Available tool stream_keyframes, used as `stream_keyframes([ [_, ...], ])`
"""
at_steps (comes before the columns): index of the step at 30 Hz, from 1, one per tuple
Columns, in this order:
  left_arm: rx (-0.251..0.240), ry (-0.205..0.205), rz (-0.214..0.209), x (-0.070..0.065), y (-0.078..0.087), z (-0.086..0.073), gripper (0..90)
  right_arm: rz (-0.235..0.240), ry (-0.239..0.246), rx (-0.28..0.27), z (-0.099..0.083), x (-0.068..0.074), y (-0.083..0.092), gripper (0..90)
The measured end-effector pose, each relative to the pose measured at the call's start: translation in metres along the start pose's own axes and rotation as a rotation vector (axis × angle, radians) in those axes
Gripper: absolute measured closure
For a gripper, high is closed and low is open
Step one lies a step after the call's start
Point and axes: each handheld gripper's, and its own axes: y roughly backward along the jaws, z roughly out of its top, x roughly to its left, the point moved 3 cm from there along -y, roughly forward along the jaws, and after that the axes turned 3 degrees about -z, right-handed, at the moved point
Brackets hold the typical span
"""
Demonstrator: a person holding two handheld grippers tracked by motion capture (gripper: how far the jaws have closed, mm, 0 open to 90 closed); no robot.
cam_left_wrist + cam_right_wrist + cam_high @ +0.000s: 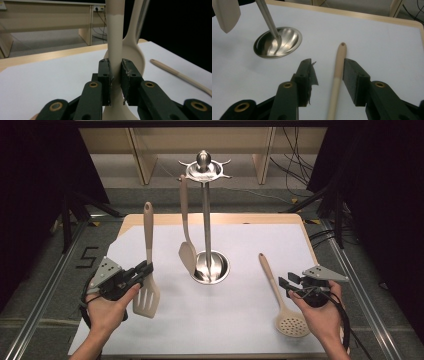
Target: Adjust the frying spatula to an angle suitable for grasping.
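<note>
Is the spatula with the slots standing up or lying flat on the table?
Standing up. The left gripper is shut on the slotted spatula, its handle pointing up and its blade down near the table.

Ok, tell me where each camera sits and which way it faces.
High view: above the near table edge, looking forward and down on the utensil stand; both forearms and tongs show.
Left gripper view: rides the left tongs, shut on the slotted spatula.
Right gripper view: rides the open right tongs, straddling the skimmer handle.
Shared: that skimmer handle lies in all three views.
</note>
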Motion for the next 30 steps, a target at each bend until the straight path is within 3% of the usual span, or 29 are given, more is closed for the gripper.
stream_keyframes([
  [1, -0.010, -0.002, -0.007, -0.002, -0.001, 0.001, 77.7, -0.005, 0.043, -0.016, 0.002, -0.001, -0.001, 59.7],
  [2, -0.021, 0.000, -0.011, -0.004, -0.002, 0.002, 77.7, 0.004, 0.023, -0.010, 0.003, 0.003, -0.001, 59.8],
  [4, -0.029, -0.006, -0.014, -0.007, -0.003, 0.003, 77.7, 0.002, 0.051, -0.019, 0.005, 0.003, -0.001, 59.8],
  [10, -0.042, -0.018, -0.025, -0.013, -0.004, 0.006, 77.7, 0.011, 0.033, -0.029, 0.007, 0.006, 0.001, 59.8],
  [13, -0.051, -0.022, -0.035, -0.017, -0.003, 0.009, 77.7, -0.007, 0.092, -0.047, 0.010, 0.004, 0.003, 59.8],
  [14, -0.056, -0.024, -0.038, -0.019, -0.003, 0.010, 77.7, 0.016, 0.040, -0.042, 0.010, 0.009, 0.004, 59.9],
  [15, -0.051, -0.041, -0.041, -0.020, -0.002, 0.011, 77.7, 0.009, 0.061, -0.046, 0.011, 0.009, 0.004, 59.9],
  [16, -0.054, -0.042, -0.048, -0.022, -0.002, 0.011, 77.7, 0.019, 0.051, -0.044, 0.011, 0.012, 0.005, 59.8],
  [17, -0.073, -0.028, -0.052, -0.025, -0.003, 0.012, 77.7, 0.017, 0.059, -0.041, 0.013, 0.014, 0.005, 59.9],
  [19, -0.075, -0.038, -0.069, -0.029, -0.005, 0.013, 77.7, 0.032, 0.098, -0.059, 0.016, 0.018, 0.006, 59.9],
  [22, -0.069, -0.044, -0.081, -0.034, -0.008, 0.013, 77.7, 0.043, 0.087, -0.047, 0.019, 0.027, 0.008, 59.9],
  [23, -0.069, -0.044, -0.088, -0.036, -0.010, 0.013, 77.6, 0.050, 0.110, -0.071, 0.021, 0.029, 0.007, 59.9],
  [26, -0.063, -0.057, -0.103, -0.042, -0.015, 0.013, 77.6, 0.067, 0.138, -0.068, 0.026, 0.035, 0.007, 59.9],
  [27, -0.063, -0.058, -0.106, -0.044, -0.017, 0.013, 77.7, 0.074, 0.122, -0.054, 0.026, 0.039, 0.008, 59.9],
  [29, -0.062, -0.061, -0.113, -0.047, -0.020, 0.014, 77.7, 0.082, 0.161, -0.079, 0.028, 0.040, 0.005, 59.9],
  [30, -0.066, -0.060, -0.114, -0.048, -0.021, 0.015, 77.7, 0.075, 0.157, -0.074, 0.028, 0.040, 0.005, 59.9],
])
